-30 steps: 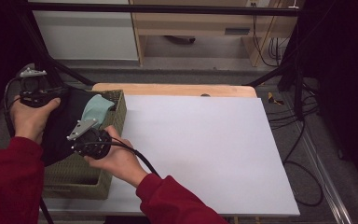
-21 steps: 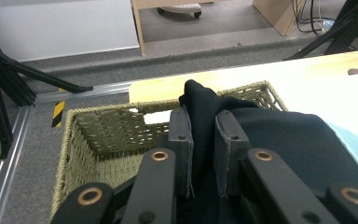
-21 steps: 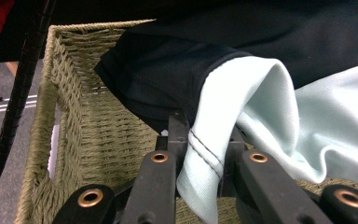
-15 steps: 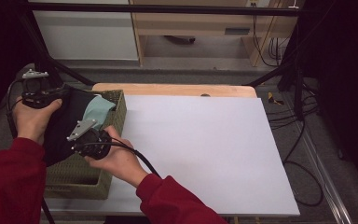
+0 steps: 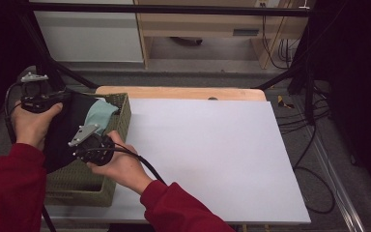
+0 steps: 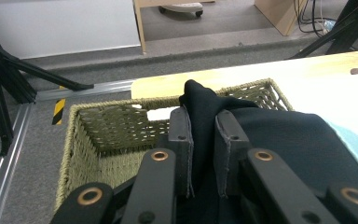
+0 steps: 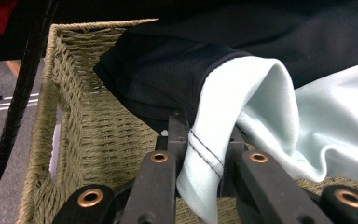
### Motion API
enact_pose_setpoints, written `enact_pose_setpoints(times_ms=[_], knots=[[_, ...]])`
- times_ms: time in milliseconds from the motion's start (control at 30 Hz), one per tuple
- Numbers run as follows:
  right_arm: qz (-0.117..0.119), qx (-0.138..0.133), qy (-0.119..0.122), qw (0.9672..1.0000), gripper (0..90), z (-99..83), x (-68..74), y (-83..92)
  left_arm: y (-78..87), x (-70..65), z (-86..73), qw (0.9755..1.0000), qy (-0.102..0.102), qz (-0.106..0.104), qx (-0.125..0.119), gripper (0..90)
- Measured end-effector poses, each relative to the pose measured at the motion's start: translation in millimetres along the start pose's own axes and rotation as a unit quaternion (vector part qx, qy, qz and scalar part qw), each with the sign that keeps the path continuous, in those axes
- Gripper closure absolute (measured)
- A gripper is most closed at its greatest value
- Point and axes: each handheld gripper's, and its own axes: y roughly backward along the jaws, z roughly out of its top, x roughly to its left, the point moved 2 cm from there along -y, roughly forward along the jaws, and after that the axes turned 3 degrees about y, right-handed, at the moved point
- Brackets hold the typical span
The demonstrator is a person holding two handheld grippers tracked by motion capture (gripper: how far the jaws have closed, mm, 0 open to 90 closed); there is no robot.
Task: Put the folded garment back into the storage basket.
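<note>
Two grippers each pinch cloth over the basket [image 5: 118, 126]. Nearest, the right gripper [image 7: 204, 140] is clenched on the hemmed edge of the pale cloth [image 7: 307, 126], which runs up from between its jaws and folds over to the side. The right hand [image 5: 121, 164] lies low by the basket's side, its sleeve coming in from below. Farther off, the left gripper [image 6: 204, 135] is clamped on a fold of the black cloth [image 6: 279, 140]; that cloth pokes up past the jaws and hangs down into the basket. The left hand [image 5: 31, 123] is held higher, out past the basket's left edge.
</note>
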Motion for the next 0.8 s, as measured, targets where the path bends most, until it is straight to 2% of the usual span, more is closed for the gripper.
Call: enact_pose_setpoints(times_ms=[800], knots=[[0.001, 0.000, -0.001, 1.0000, 80.6, 1.7, 0.6, -1.9, 1.2, 6.5, -1.7, 1.0000, 0.005, 0.001, -0.001, 78.9]])
